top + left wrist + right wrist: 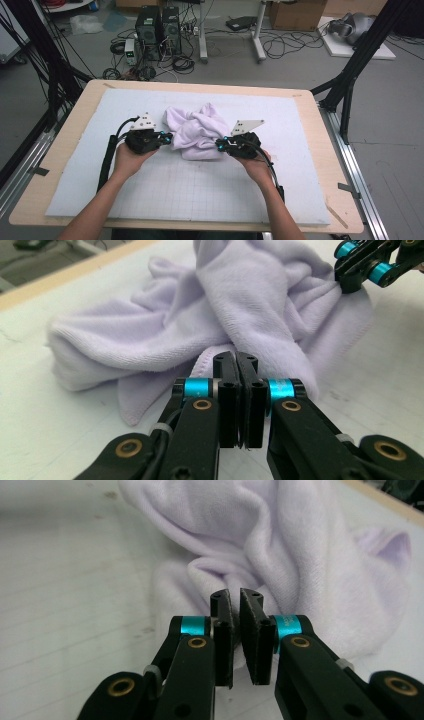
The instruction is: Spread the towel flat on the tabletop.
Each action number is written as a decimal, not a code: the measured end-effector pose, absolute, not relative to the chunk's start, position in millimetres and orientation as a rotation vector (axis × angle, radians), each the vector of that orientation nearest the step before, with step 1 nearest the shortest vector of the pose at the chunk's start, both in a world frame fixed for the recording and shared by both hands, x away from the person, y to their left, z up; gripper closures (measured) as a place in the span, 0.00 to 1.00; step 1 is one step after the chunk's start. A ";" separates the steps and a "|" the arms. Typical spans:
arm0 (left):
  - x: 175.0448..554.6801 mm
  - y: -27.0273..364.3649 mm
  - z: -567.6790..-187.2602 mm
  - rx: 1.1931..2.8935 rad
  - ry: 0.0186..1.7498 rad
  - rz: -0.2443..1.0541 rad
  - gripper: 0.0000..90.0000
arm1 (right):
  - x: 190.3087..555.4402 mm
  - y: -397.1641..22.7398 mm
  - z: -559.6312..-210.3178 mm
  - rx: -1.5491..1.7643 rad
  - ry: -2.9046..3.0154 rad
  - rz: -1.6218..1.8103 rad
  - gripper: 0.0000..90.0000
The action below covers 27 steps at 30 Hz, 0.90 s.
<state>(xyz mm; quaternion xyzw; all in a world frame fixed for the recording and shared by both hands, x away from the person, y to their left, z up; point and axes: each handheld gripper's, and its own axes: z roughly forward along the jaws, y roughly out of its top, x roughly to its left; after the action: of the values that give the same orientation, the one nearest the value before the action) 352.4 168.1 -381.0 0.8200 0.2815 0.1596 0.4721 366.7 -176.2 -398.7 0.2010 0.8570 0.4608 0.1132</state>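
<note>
A crumpled pale lilac towel (197, 130) lies in a heap in the middle of the white mat. My left gripper (169, 138) sits at the heap's left side. In the left gripper view its jaws (236, 360) are pressed together at the towel's (260, 305) hem, pinching a thin edge. My right gripper (220, 145) is at the heap's lower right side. In the right gripper view its jaws (236, 597) are nearly together, with a fold of the towel (280, 545) showing between the pads. The right gripper (350, 280) also appears at the far edge of the cloth in the left gripper view.
The white gridded mat (200, 190) covers most of the wooden table (332, 165). Black frame legs (350, 75) stand at the right and left of the table. Beyond it, on the floor, are computer towers (157, 27), cables and a cardboard box (295, 15).
</note>
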 end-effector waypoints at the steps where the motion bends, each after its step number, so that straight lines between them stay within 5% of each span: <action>1: 352.4 168.1 -381.0 2.008 0.689 0.391 0.98 | 362.0 -177.7 -394.0 0.577 2.509 1.364 0.94; 11: 263.6 193.9 -358.7 2.032 0.570 0.411 0.98 | 286.4 -181.2 -372.2 0.388 2.625 1.436 0.93; 14: 244.6 203.8 -364.0 2.038 0.544 0.381 0.92 | 266.0 -181.2 -378.5 0.332 2.693 1.521 0.80; 19: 259.0 203.6 -373.9 2.042 0.598 0.371 0.57 | 278.5 -187.6 -375.9 0.375 2.628 1.409 0.64; 27: 302.3 168.5 -415.0 2.115 0.639 0.236 0.51 | 315.7 -175.6 -418.2 0.528 2.738 1.247 0.53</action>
<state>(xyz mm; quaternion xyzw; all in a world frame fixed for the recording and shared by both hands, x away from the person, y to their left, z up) 302.3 168.5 -415.0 0.8529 0.2578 0.0952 0.4439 315.7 -175.6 -418.2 0.1727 0.8955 0.4080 0.0433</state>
